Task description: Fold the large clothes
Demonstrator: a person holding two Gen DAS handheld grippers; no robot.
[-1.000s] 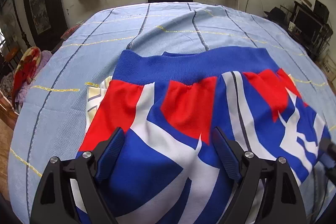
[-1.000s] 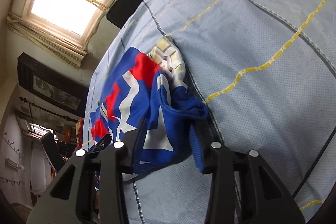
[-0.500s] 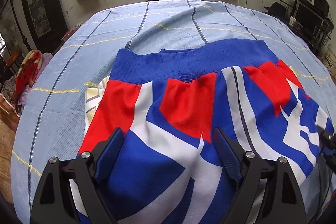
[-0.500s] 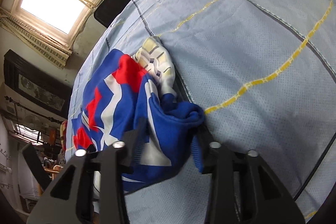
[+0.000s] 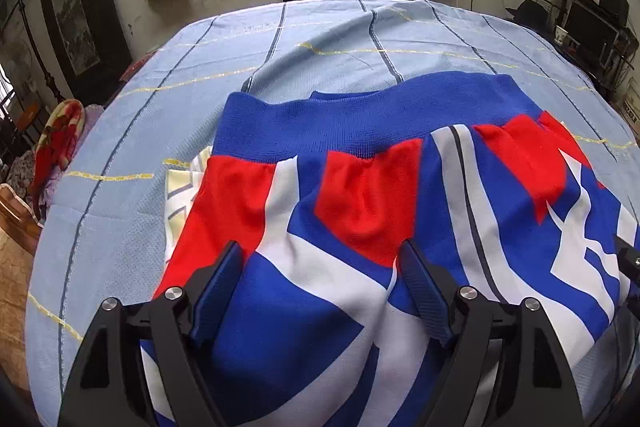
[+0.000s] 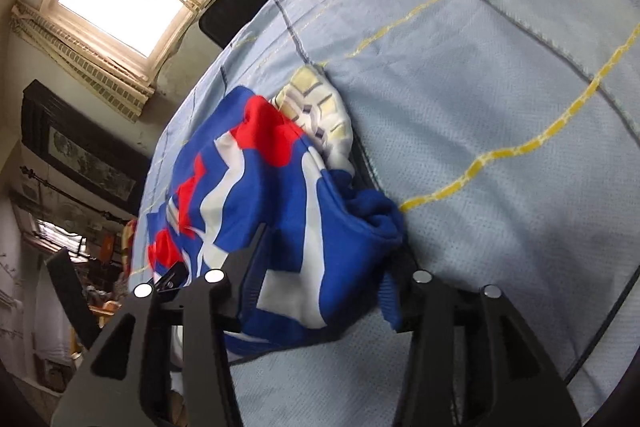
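Right claw [image 6: 324, 267] just reopened around the bunched jacket [image 6: 280, 195]; left claw [image 5: 320, 279] gapes above it.

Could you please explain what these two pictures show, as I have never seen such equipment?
A person holds a two-finger gripper in each hand; each picture comes from a camera on one gripper, looking along its fingers. A blue, red and white garment lies on a light blue cloth. The left gripper stands open over it. The right gripper has its bunched edge between jaws that have just been opening; whether they grip it is unclear.
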